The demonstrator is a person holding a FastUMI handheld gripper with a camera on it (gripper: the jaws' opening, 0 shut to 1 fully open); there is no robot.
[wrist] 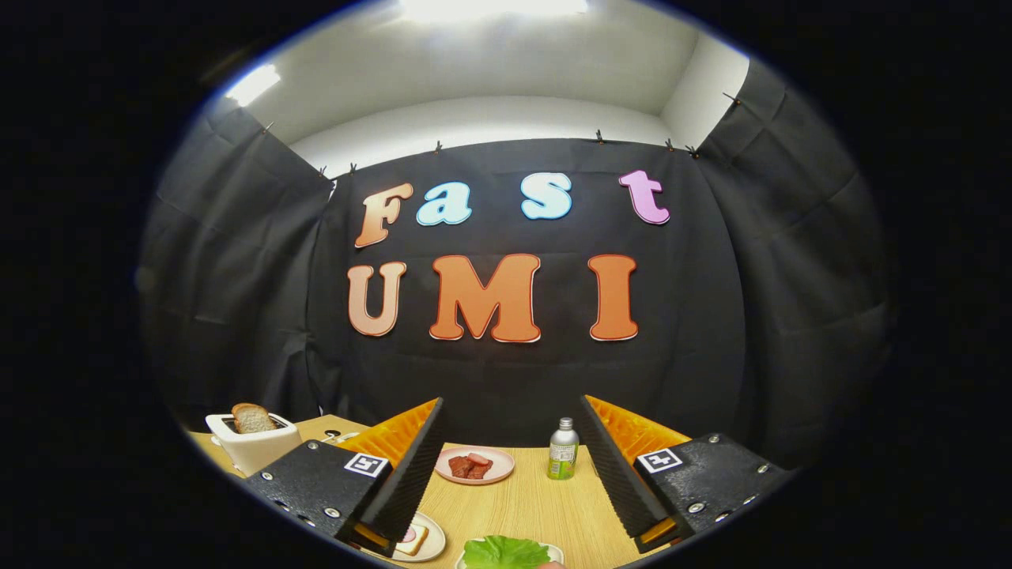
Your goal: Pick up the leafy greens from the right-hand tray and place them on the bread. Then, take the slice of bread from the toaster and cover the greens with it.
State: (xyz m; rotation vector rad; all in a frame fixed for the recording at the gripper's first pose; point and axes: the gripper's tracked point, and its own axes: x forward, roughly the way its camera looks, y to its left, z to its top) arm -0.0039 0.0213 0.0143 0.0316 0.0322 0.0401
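since nothing is picked yet, the gripper hangs high over the counter with fingers spread wide and empty — leafy greens at bottom centre, ready to be straddled.

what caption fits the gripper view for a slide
Open gripper above a wooden table, leafy greens below its fingers, toaster with bread slice to the left.

The gripper has ribbed fingers, screwed textured housings and square tag markers.
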